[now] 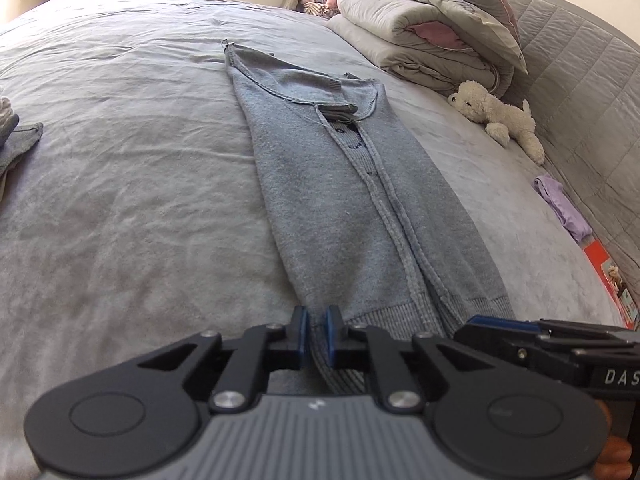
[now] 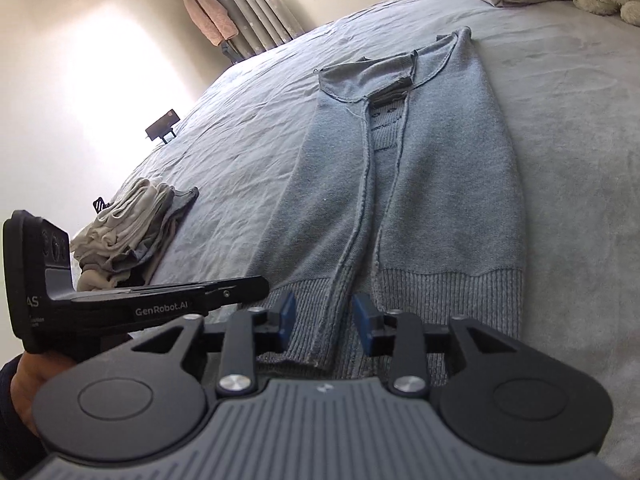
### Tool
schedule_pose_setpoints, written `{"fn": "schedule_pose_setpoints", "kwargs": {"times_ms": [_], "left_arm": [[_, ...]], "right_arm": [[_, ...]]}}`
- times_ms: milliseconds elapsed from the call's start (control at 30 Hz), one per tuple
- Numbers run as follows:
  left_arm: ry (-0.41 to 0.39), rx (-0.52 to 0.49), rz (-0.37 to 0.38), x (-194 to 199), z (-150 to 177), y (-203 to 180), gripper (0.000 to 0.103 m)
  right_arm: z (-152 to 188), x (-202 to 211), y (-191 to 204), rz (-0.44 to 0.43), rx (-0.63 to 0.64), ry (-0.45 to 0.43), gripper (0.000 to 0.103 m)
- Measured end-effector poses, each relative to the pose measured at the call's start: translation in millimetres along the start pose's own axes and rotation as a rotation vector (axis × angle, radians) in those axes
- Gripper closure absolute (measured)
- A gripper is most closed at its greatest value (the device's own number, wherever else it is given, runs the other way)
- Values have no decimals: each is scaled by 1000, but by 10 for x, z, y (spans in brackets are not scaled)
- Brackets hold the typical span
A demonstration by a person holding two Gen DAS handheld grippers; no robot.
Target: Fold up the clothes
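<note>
A grey-blue knit sweater [image 1: 344, 200] lies flat on the bed, folded into a long narrow strip with its ribbed hem nearest me. In the left wrist view my left gripper [image 1: 317, 332] is shut on the left end of that hem, ribbed fabric pinched between the blue pads. The right wrist view shows the same sweater [image 2: 440, 168]. There my right gripper [image 2: 325, 320] stands open, its blue pads either side of a seamed flap of the hem. Each gripper shows in the other's view: the right gripper [image 1: 560, 344] and the left gripper [image 2: 160, 304].
The grey bedsheet [image 1: 120, 160] spreads wide to the left. A folded duvet pile [image 1: 432, 40], a white plush dog [image 1: 496, 116] and a purple cloth [image 1: 560, 208] lie along the quilted headboard [image 1: 580, 80]. A stack of folded clothes [image 2: 132, 232] sits left.
</note>
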State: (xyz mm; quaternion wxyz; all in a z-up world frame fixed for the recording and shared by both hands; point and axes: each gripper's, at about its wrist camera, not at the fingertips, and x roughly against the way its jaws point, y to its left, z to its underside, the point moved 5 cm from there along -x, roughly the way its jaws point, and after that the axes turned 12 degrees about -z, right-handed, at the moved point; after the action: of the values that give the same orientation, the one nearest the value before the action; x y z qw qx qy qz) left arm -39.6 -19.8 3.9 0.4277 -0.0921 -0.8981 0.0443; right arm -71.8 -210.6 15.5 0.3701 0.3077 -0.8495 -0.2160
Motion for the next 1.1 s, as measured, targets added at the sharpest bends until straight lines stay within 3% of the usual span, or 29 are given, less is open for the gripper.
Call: {"fn": "schedule_pose_setpoints", "kwargs": {"times_ms": [100, 133, 167, 200, 267, 367, 433, 467, 633, 833, 1100], "left_arm": [[4, -2, 2, 6, 16, -12, 94], [6, -2, 5, 8, 20, -20, 92], [7, 0, 6, 10, 18, -19, 90], [9, 1, 7, 11, 15, -19, 87], [14, 9, 8, 15, 5, -8, 86], [21, 26, 21, 40, -7, 18, 80], [28, 38, 29, 64, -8, 32, 65], [33, 46, 33, 77, -8, 39, 62], [33, 36, 25, 92, 13, 45, 60], [39, 7, 35, 90, 41, -10, 47], [59, 35, 36, 116, 29, 52, 46]], "right_arm": [[63, -91, 16, 10, 11, 39, 55], [77, -112, 19, 16, 16, 46, 63], [91, -133, 23, 22, 20, 52, 90], [105, -154, 26, 28, 25, 58, 95], [133, -196, 33, 40, 34, 71, 95], [64, -102, 13, -81, -78, 7, 95], [7, -27, -6, -174, -171, -41, 95], [-5, -12, -27, -185, -196, -49, 95], [100, -148, -204, 16, -195, 38, 95], [27, -42, -125, 31, -116, 8, 92], [-107, 176, -139, 25, -67, -67, 82]]}}
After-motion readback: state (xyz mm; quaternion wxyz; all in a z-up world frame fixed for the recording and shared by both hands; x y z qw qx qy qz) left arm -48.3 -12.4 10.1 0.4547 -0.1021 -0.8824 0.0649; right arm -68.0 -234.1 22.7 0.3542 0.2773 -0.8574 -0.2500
